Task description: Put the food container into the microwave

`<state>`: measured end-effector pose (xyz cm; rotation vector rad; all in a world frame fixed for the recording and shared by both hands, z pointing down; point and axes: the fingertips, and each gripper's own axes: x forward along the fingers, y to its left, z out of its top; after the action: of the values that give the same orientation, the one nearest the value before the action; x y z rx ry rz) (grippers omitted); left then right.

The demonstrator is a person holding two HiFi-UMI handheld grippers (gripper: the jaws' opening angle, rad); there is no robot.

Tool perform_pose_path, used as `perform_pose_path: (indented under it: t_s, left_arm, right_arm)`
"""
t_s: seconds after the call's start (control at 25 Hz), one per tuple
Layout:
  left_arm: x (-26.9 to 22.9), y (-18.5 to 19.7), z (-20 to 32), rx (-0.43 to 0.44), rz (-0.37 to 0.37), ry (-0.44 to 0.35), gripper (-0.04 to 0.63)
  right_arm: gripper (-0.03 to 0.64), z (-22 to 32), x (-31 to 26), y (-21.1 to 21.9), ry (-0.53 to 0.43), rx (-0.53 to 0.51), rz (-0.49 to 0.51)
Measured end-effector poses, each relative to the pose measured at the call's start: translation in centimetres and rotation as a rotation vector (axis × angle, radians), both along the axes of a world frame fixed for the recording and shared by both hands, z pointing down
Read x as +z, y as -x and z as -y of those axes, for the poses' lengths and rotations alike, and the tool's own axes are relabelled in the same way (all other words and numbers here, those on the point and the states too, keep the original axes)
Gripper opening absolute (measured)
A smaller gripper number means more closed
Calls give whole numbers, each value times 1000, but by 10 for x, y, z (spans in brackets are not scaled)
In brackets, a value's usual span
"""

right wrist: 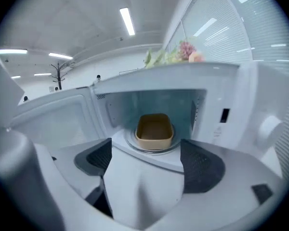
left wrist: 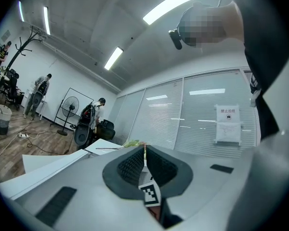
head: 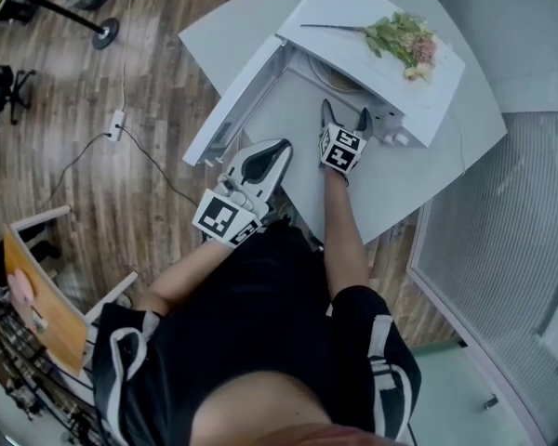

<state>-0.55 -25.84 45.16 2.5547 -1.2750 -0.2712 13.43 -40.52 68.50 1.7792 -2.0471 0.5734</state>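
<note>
A tan, open-topped food container [right wrist: 154,131] sits on the round turntable inside the white microwave [right wrist: 216,81], whose door [head: 232,100] hangs open to the left. My right gripper [right wrist: 147,160] is just in front of the cavity on the table, open, with nothing between its pads. In the head view the right gripper [head: 346,121] points into the opening. My left gripper [head: 275,152] is drawn back near the person's body, shut and empty. In the left gripper view, the left gripper [left wrist: 144,158] has its pads pressed together and aims out into the room.
A bunch of flowers [head: 405,40] lies on top of the microwave. The microwave stands on a white table [head: 428,170] beside a glass partition. A power strip and cable [head: 117,124] lie on the wooden floor to the left. People and a fan [left wrist: 70,105] are far off.
</note>
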Motion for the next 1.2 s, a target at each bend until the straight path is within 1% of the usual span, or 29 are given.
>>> perform_pose_path:
  t_s: [0.04, 0.12, 0.2, 0.32, 0.36, 0.4, 0.56, 0.72, 0.96, 1.2]
  left_arm:
    - [-6, -3, -12, -3, -4, -7, 31]
    - [-15, -9, -38, -10, -11, -19, 31]
    - [-20, -14, -65, -23, -11, -30, 31]
    - [-27, -19, -104, -43, 3, -51, 31]
    - [-28, -19, -115, -49, 6, -54, 31]
    - [-29, -19, -125, -54, 10, -55, 31]
    - [-30, -12, -152, -82, 19, -50, 31]
    - [-33, -1, -162, -97, 16, -61, 31]
    - [-39, 9, -165, -51, 13, -69, 31]
    - [-38, 22, -168, -7, 17, -73, 31]
  right_arm:
    - [447, -20, -15, 0, -10, -13, 14]
    - [338, -61, -45, -2, -37, -45, 38]
    - [284, -99, -74, -4, -74, -89, 62]
    - [150, -152, -112, -7, -127, -146, 102]
    - [113, -167, -123, -8, -142, -159, 119]
    - [90, -181, -134, -8, -155, -171, 135]
    - [54, -229, -168, -14, -200, -204, 177]
    - [40, -262, -188, -20, -229, -190, 192]
    - [29, -292, -207, -5, -225, -176, 170]
    - [26, -313, -212, 10, -234, -130, 189]
